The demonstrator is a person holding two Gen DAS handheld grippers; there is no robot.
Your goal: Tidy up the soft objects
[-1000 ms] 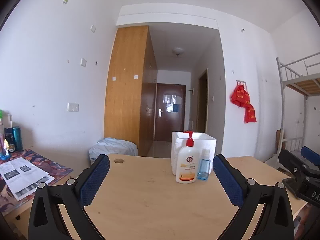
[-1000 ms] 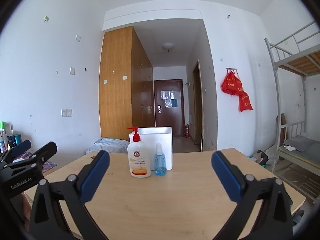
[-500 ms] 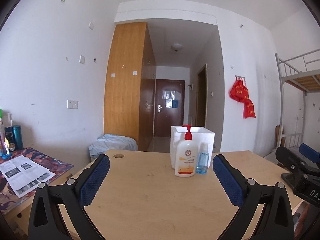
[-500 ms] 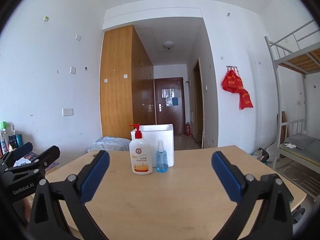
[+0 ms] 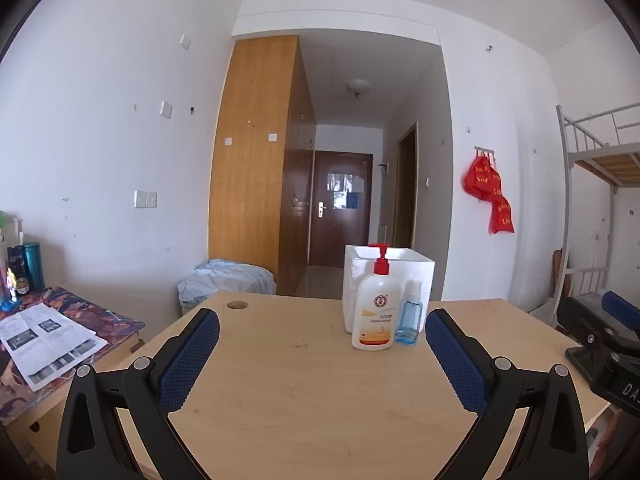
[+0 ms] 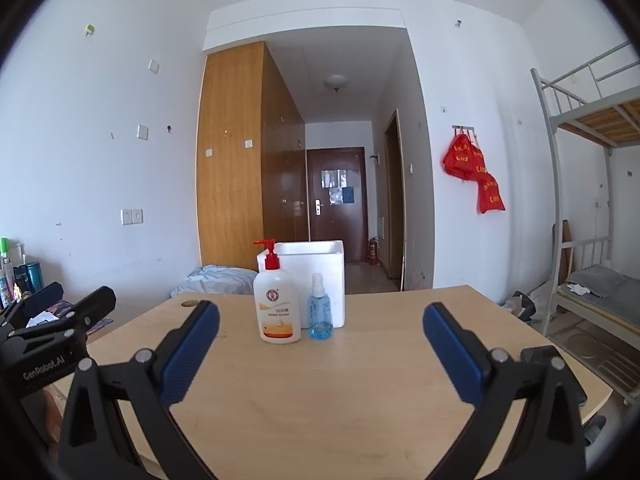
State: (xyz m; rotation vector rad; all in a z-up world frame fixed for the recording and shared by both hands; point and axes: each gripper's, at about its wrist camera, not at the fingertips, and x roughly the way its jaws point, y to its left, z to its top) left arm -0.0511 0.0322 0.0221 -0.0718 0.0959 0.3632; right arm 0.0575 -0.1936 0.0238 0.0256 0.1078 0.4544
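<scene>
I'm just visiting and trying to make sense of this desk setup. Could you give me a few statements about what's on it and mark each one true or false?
1. The pump bottle has a red pump top. True.
2. The small blue spray bottle lies on its side. False: it stands upright beside the pump bottle.
3. A white foam box stands behind both bottles. True.
4. The left hand-held gripper is shut on the pump bottle. False: it is open and holds nothing.
5. The right hand-held gripper is open above the wooden desk. True.
</scene>
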